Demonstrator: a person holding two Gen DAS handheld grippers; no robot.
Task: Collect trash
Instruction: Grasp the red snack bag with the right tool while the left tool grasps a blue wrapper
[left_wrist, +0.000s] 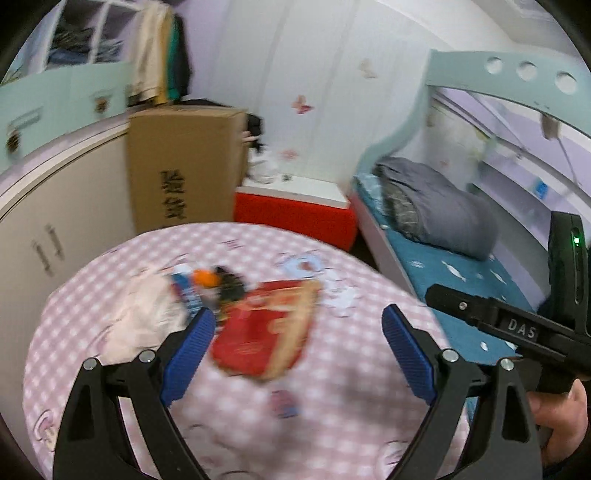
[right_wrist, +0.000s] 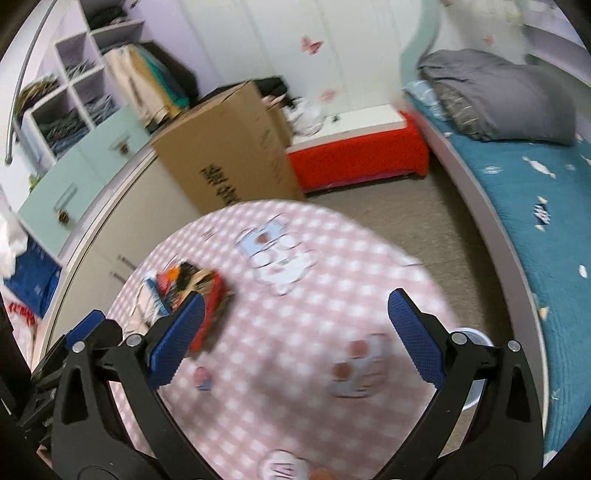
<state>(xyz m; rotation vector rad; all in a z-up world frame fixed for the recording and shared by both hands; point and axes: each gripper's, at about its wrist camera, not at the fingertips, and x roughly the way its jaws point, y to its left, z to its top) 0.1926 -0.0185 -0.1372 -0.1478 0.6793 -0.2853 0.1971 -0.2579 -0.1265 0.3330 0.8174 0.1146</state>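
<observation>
A round table with a pink checked cloth (left_wrist: 332, 398) (right_wrist: 303, 332) carries a small heap of trash. A flat red and gold packet (left_wrist: 266, 325) (right_wrist: 212, 314) lies on it. Behind the packet sit blue, orange and black wrappers (left_wrist: 207, 284) (right_wrist: 170, 280) and pale crumpled paper (left_wrist: 140, 314). My left gripper (left_wrist: 299, 325) is open above the table, its left pad (left_wrist: 192, 350) just in front of the red packet. My right gripper (right_wrist: 295, 314) is open too, with nothing between its fingers; its left pad (right_wrist: 177, 339) overlaps the packet's edge. Both views are blurred.
A tall cardboard box (left_wrist: 184, 166) (right_wrist: 229, 155) stands behind the table beside a low red bench (left_wrist: 295, 210) (right_wrist: 358, 155). A bed with a teal cover (left_wrist: 461, 280) (right_wrist: 535, 206) and grey pillow runs along the right. White cupboards (left_wrist: 55, 221) line the left. A hand (left_wrist: 561, 417) holds the other gripper's body.
</observation>
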